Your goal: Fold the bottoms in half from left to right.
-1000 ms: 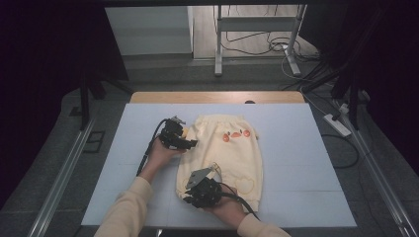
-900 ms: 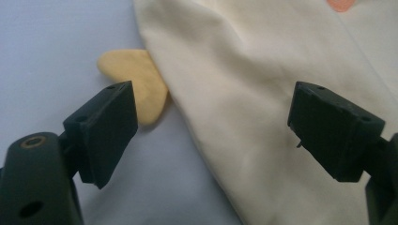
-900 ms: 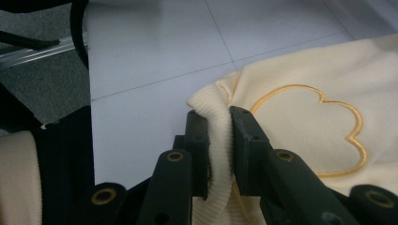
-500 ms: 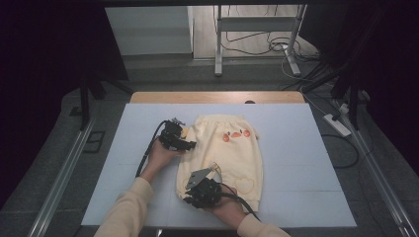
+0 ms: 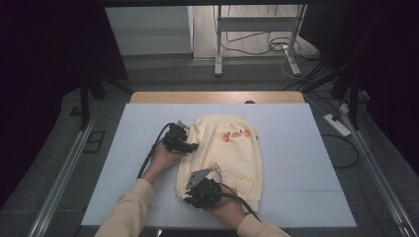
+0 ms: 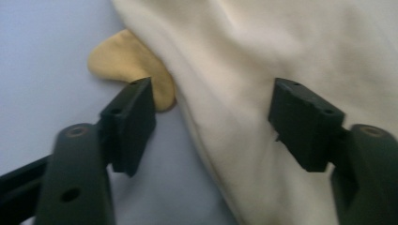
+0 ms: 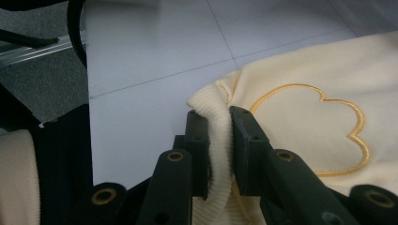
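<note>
Right claw pinches sweater hem.

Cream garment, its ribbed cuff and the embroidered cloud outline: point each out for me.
cream garment (image 5: 232, 153): high view, middle of the fabric.
ribbed cuff (image 7: 216, 110): right gripper view, top of the ribbing.
cloud outline (image 7: 359, 112): right gripper view, right stitched curve.

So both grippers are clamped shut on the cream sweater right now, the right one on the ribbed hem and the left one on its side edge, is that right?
Not quite. The right gripper is clamped on the ribbed hem of the cream sweater, but the left gripper is not shut: the left gripper view shows its fingers standing apart, the side edge between them with neither pressing on it. Its jaws have just been closing.
</note>
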A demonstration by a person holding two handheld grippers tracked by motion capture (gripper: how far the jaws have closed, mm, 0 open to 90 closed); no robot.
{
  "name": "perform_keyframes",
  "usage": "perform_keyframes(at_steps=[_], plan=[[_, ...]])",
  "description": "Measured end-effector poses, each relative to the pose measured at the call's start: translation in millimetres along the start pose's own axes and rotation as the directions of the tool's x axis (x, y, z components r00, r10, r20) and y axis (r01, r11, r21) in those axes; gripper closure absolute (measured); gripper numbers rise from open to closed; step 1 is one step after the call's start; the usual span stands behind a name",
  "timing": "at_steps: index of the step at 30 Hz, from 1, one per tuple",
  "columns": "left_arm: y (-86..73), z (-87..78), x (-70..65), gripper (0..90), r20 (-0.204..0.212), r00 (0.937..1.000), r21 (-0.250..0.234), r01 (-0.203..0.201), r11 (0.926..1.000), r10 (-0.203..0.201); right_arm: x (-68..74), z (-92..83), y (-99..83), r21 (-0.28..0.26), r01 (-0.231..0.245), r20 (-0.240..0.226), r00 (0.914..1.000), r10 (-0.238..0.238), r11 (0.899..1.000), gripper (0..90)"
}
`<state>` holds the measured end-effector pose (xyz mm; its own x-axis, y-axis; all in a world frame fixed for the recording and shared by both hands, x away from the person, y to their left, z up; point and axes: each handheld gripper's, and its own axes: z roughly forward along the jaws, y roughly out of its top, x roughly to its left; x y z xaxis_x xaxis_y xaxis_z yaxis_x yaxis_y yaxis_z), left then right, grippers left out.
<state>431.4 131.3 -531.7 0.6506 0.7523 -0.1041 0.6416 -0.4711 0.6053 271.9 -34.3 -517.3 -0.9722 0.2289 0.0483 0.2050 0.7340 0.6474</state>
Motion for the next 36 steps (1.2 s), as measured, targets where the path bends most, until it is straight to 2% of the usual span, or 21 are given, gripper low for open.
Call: perform_keyframes(at_steps=[5, 8, 10, 13, 23, 27, 36], plan=[[-0.6, -0.7, -1.1, 61.2, 0.036, 0.9994, -0.014, 0.001, 0.9999, -0.001, 0.5, -0.4, -0.1, 0.004, 0.002, 0.003, 1.0000, -0.002, 1.000, 77.3], [-2.0, -0.3, 1.5, 75.1, 0.091, 0.9956, -0.022, 0.022, 0.9995, -0.020, 0.7, -0.3, -0.2, 0.003, -0.002, 0.001, 1.0000, 0.002, 1.000, 77.4], [-2.7, -0.3, 2.4, 79.2, 0.102, 0.9944, -0.029, 0.030, 0.9991, -0.027, 0.6, -0.1, -0.3, 0.001, -0.003, 0.001, 1.0000, 0.003, 1.000, 77.4], [-2.9, -1.3, 3.6, 82.4, 0.113, 0.9932, -0.035, 0.035, 0.9988, -0.030, 0.5, -0.4, -0.3, 0.002, -0.003, 0.001, 1.0000, 0.003, 1.000, 77.4], [-0.2, -14.2, 4.6, 83.3, 0.115, 0.9932, -0.065, 0.024, 0.9976, -0.016, 0.5, -2.1, -0.2, -0.003, -0.001, 0.002, 1.0000, 0.001, 1.000, 77.5], [0.6, -21.4, 7.4, 83.4, 0.139, 0.9898, -0.086, 0.044, 0.9953, -0.032, 0.9, -2.9, -0.1, -0.006, 0.002, 0.005, 1.0000, -0.002, 1.000, 77.6], [3.7, -38.8, 11.9, 83.7, 0.169, 0.9848, -0.125, 0.060, 0.9903, -0.039, 4.1, -8.9, 3.9, -0.026, 0.022, 0.021, 0.9996, -0.022, 0.999, 78.1]])
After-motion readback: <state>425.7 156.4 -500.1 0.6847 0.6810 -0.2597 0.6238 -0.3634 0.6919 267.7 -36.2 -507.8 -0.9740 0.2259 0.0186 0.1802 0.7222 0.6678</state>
